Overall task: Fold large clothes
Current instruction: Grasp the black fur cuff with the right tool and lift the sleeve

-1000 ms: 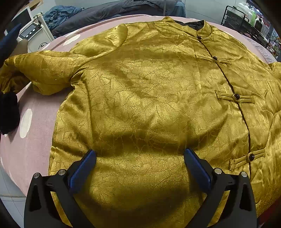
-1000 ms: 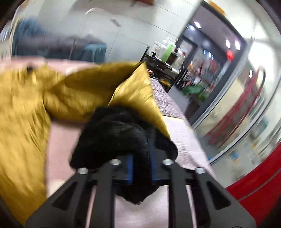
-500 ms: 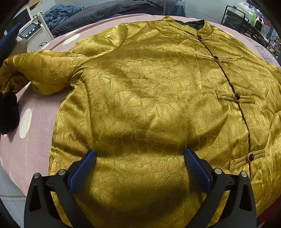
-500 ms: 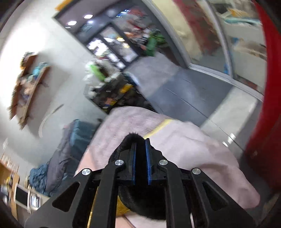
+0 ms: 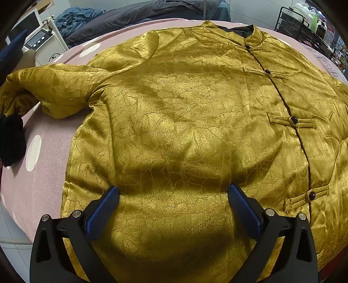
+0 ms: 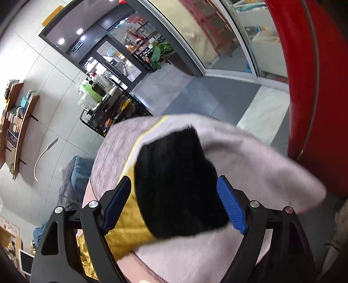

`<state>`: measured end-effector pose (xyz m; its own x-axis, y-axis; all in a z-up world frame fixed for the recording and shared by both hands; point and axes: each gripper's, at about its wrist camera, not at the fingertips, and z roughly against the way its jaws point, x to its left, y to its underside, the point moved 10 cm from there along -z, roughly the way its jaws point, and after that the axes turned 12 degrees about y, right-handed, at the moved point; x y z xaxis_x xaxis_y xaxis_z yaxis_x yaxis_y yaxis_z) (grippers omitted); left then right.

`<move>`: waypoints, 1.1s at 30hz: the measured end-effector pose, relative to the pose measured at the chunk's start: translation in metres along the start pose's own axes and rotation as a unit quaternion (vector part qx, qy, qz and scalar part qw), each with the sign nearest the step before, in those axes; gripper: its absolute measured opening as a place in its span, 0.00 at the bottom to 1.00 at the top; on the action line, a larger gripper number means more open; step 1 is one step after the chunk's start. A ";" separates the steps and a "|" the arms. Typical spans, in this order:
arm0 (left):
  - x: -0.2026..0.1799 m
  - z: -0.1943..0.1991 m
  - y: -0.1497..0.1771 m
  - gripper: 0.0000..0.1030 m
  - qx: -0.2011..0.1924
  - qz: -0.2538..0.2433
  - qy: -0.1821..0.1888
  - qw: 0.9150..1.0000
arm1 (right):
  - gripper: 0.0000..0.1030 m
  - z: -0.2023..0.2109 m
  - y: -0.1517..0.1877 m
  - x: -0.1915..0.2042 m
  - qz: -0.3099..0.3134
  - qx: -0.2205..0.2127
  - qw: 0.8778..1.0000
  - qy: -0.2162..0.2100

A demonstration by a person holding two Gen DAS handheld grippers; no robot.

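Note:
A gold brocade jacket (image 5: 184, 122) with dark knot buttons lies front up on the pink bed cover (image 5: 39, 178). Its left sleeve (image 5: 54, 91) is bent back toward the bed's edge and ends in a black fur cuff (image 5: 10, 139). My left gripper (image 5: 173, 202) is open just above the lower front, with nothing between its blue pads. In the right wrist view the other sleeve's black fur cuff (image 6: 174, 185) and a strip of gold sleeve (image 6: 124, 235) rest on the cover near the bed's corner. My right gripper (image 6: 174, 196) is opening, with the cuff loose between its jaws.
A black wire rack with bottles (image 5: 304, 26) stands beyond the bed at the right. Dark bedding (image 5: 141, 15) is piled behind it, and a white device (image 5: 43, 45) sits at the left. A red column (image 6: 304, 87) and grey floor (image 6: 206, 93) lie past the corner.
The right gripper rolled and swung out to the bed's corner with the black cuff. Its jaws, shut on the cuff before, now stand apart. The left gripper and jacket body have not moved.

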<state>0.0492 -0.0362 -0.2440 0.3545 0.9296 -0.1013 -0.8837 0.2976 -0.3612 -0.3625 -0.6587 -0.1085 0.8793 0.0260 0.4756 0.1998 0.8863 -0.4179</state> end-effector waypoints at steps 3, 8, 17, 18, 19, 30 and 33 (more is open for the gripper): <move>-0.001 0.001 0.001 0.95 -0.002 0.000 -0.001 1.000 | 0.78 -0.009 0.031 -0.014 -0.068 0.024 0.997 -0.012; -0.002 0.003 0.003 0.95 0.001 -0.001 -0.002 1.000 | 0.78 -0.029 0.053 0.002 -0.073 0.042 0.995 -0.045; 0.000 0.004 0.003 0.95 -0.002 0.000 -0.001 1.000 | 0.63 -0.069 0.037 0.061 0.037 -0.005 0.999 -0.020; 0.000 0.004 0.003 0.95 0.000 0.000 0.000 1.000 | 0.53 -0.071 0.032 0.066 0.049 -0.012 0.999 -0.012; 0.000 0.004 0.002 0.95 0.001 0.000 0.002 1.000 | 0.44 -0.072 0.029 0.070 0.057 -0.017 0.998 -0.008; 0.001 0.004 0.001 0.95 -0.009 0.001 0.002 1.000 | 0.19 0.006 0.037 0.226 0.278 -0.127 0.950 -0.060; 0.003 0.005 0.003 0.95 -0.009 0.001 0.006 1.000 | 0.18 0.030 0.086 0.297 0.367 -0.141 0.913 -0.111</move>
<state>0.0460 -0.0311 -0.2406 0.3575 0.9270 -0.1133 -0.8787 0.2928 -0.3770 -0.0973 -0.5610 0.0200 0.7183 0.6855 0.1191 -0.2779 0.4396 -0.8541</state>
